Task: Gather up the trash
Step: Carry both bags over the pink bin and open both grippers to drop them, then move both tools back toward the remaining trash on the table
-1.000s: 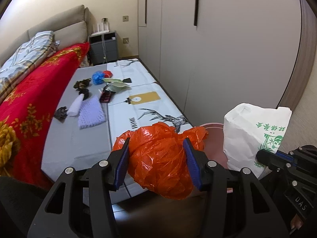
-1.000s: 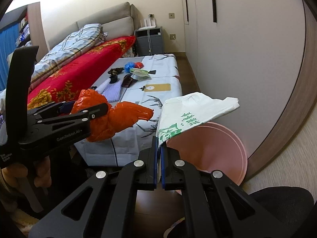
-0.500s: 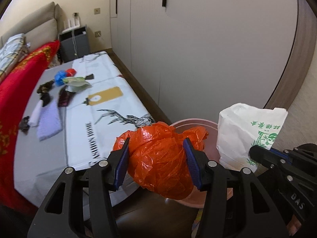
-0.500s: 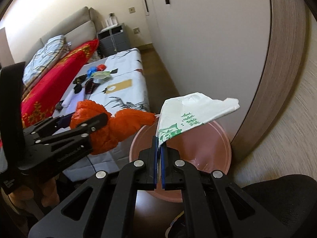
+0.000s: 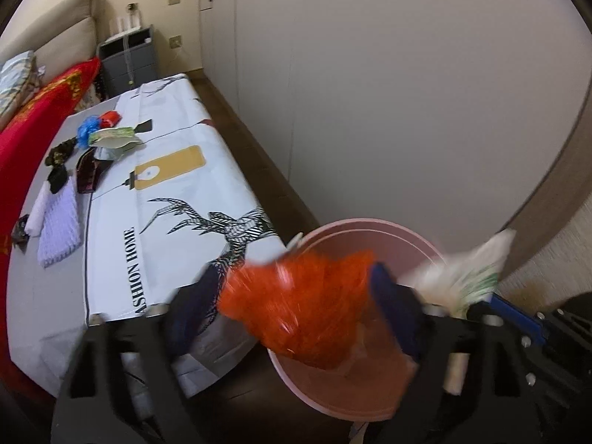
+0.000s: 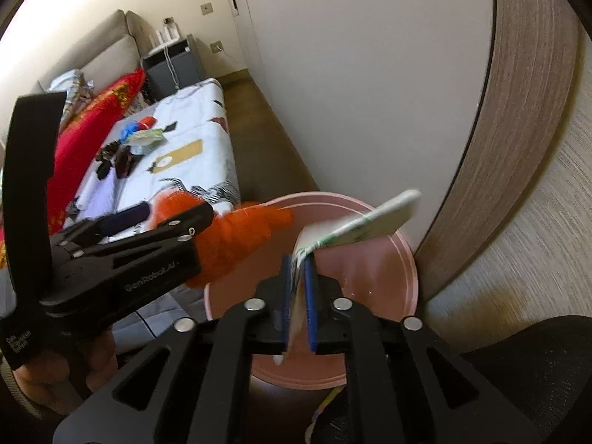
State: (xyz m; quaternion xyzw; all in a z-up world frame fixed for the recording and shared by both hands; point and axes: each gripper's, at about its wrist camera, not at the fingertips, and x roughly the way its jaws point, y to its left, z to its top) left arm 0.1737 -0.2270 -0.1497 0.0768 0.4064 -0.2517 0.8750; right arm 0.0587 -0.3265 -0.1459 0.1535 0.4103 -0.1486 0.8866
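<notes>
Over the pink bin (image 5: 370,227), our left claw (image 5: 296,296) has just spread, orange bag (image 5: 299,307) loose between; our right claw (image 6: 299,288) has just parted, white bag (image 6: 370,224) between.

Ahead and to the left of the gripper lies a low bed under a white printed sheet (image 5: 174,199) with a deer drawing. Farther left runs a red floral quilt (image 5: 26,125). Beyond the bed's far end stands a grey nightstand (image 5: 127,57). White wardrobe doors (image 5: 388,85) fill the view straight ahead.
</notes>
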